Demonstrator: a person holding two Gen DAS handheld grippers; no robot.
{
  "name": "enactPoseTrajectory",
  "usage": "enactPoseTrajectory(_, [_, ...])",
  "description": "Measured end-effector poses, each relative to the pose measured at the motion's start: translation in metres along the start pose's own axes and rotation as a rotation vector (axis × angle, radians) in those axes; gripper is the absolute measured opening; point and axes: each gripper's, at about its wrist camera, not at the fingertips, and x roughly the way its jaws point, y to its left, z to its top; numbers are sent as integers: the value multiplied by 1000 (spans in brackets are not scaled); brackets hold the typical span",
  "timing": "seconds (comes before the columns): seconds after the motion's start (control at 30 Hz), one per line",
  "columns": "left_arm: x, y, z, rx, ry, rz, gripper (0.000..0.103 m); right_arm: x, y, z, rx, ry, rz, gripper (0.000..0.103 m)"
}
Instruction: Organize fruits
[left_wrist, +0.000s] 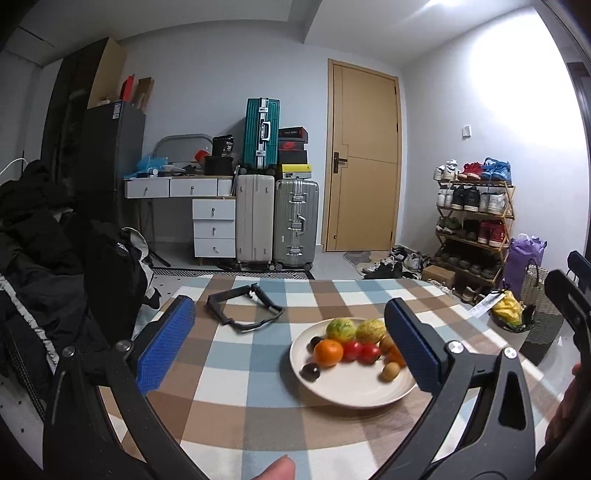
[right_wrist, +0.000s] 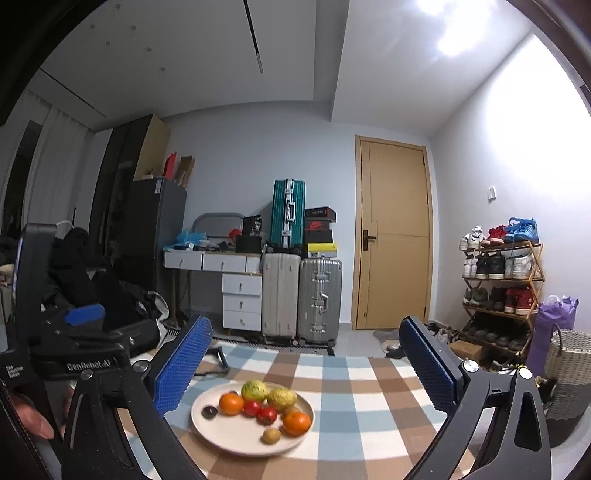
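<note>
A white plate (left_wrist: 343, 395) (right_wrist: 236, 441) on the checked tablecloth holds mixed fruit: two yellow-green round fruits (left_wrist: 340, 328) (right_wrist: 254, 390), two oranges (left_wrist: 328, 352) (right_wrist: 296, 423), two tomatoes (left_wrist: 352, 350) (right_wrist: 267, 414), a small brown kiwi (left_wrist: 390, 371) (right_wrist: 271, 435) and dark plums (left_wrist: 309, 372) (right_wrist: 209, 411). My left gripper (left_wrist: 291, 343) is open and empty, above the plate's near left side. My right gripper (right_wrist: 304, 369) is open and empty, above and behind the plate. The left gripper's body shows at the left of the right wrist view.
A black folding stand (left_wrist: 242, 304) (right_wrist: 218, 360) lies on the table beyond the plate. Dark clothes pile on the left (left_wrist: 44, 258). Suitcases (left_wrist: 277, 221), a white desk, a door and a shoe rack (left_wrist: 472, 221) stand behind. A woven basket (right_wrist: 569, 373) is at the right.
</note>
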Motion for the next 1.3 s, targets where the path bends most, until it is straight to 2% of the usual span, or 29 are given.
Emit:
enactPoseTrajectory(0.1, [4,0,-18,28,-4,25,102,2,1,-18,-18,32,-20,103])
enactPoseTrajectory(0.4, [31,1,-52,71,59,43,102,24,-7,-65,-1,160,-42,103])
enactPoseTrajectory(0.5, [40,1,-57,78,84,39,102,33,-12,-73,21,201,-35,103])
enactPoseTrajectory(0.63, [53,12,-56,18,148,32,102,47,-19,-80,63,261,-25,103])
enactPoseTrajectory(0.77, [55,7,-59,46,141,19,102,67,-24,-88,90,358,-27,103])
enactPoseTrajectory(0.87, [50,-3,-60,90,111,0,102,69,-23,-89,87,364,-25,103])
enactPoseTrajectory(1.0, [49,6,-59,36,112,-14,102,64,-23,-88,81,337,-30,103])
enactPoseTrajectory(1.3, [51,3,-60,50,111,-22,102,62,-20,-87,71,333,-6,103])
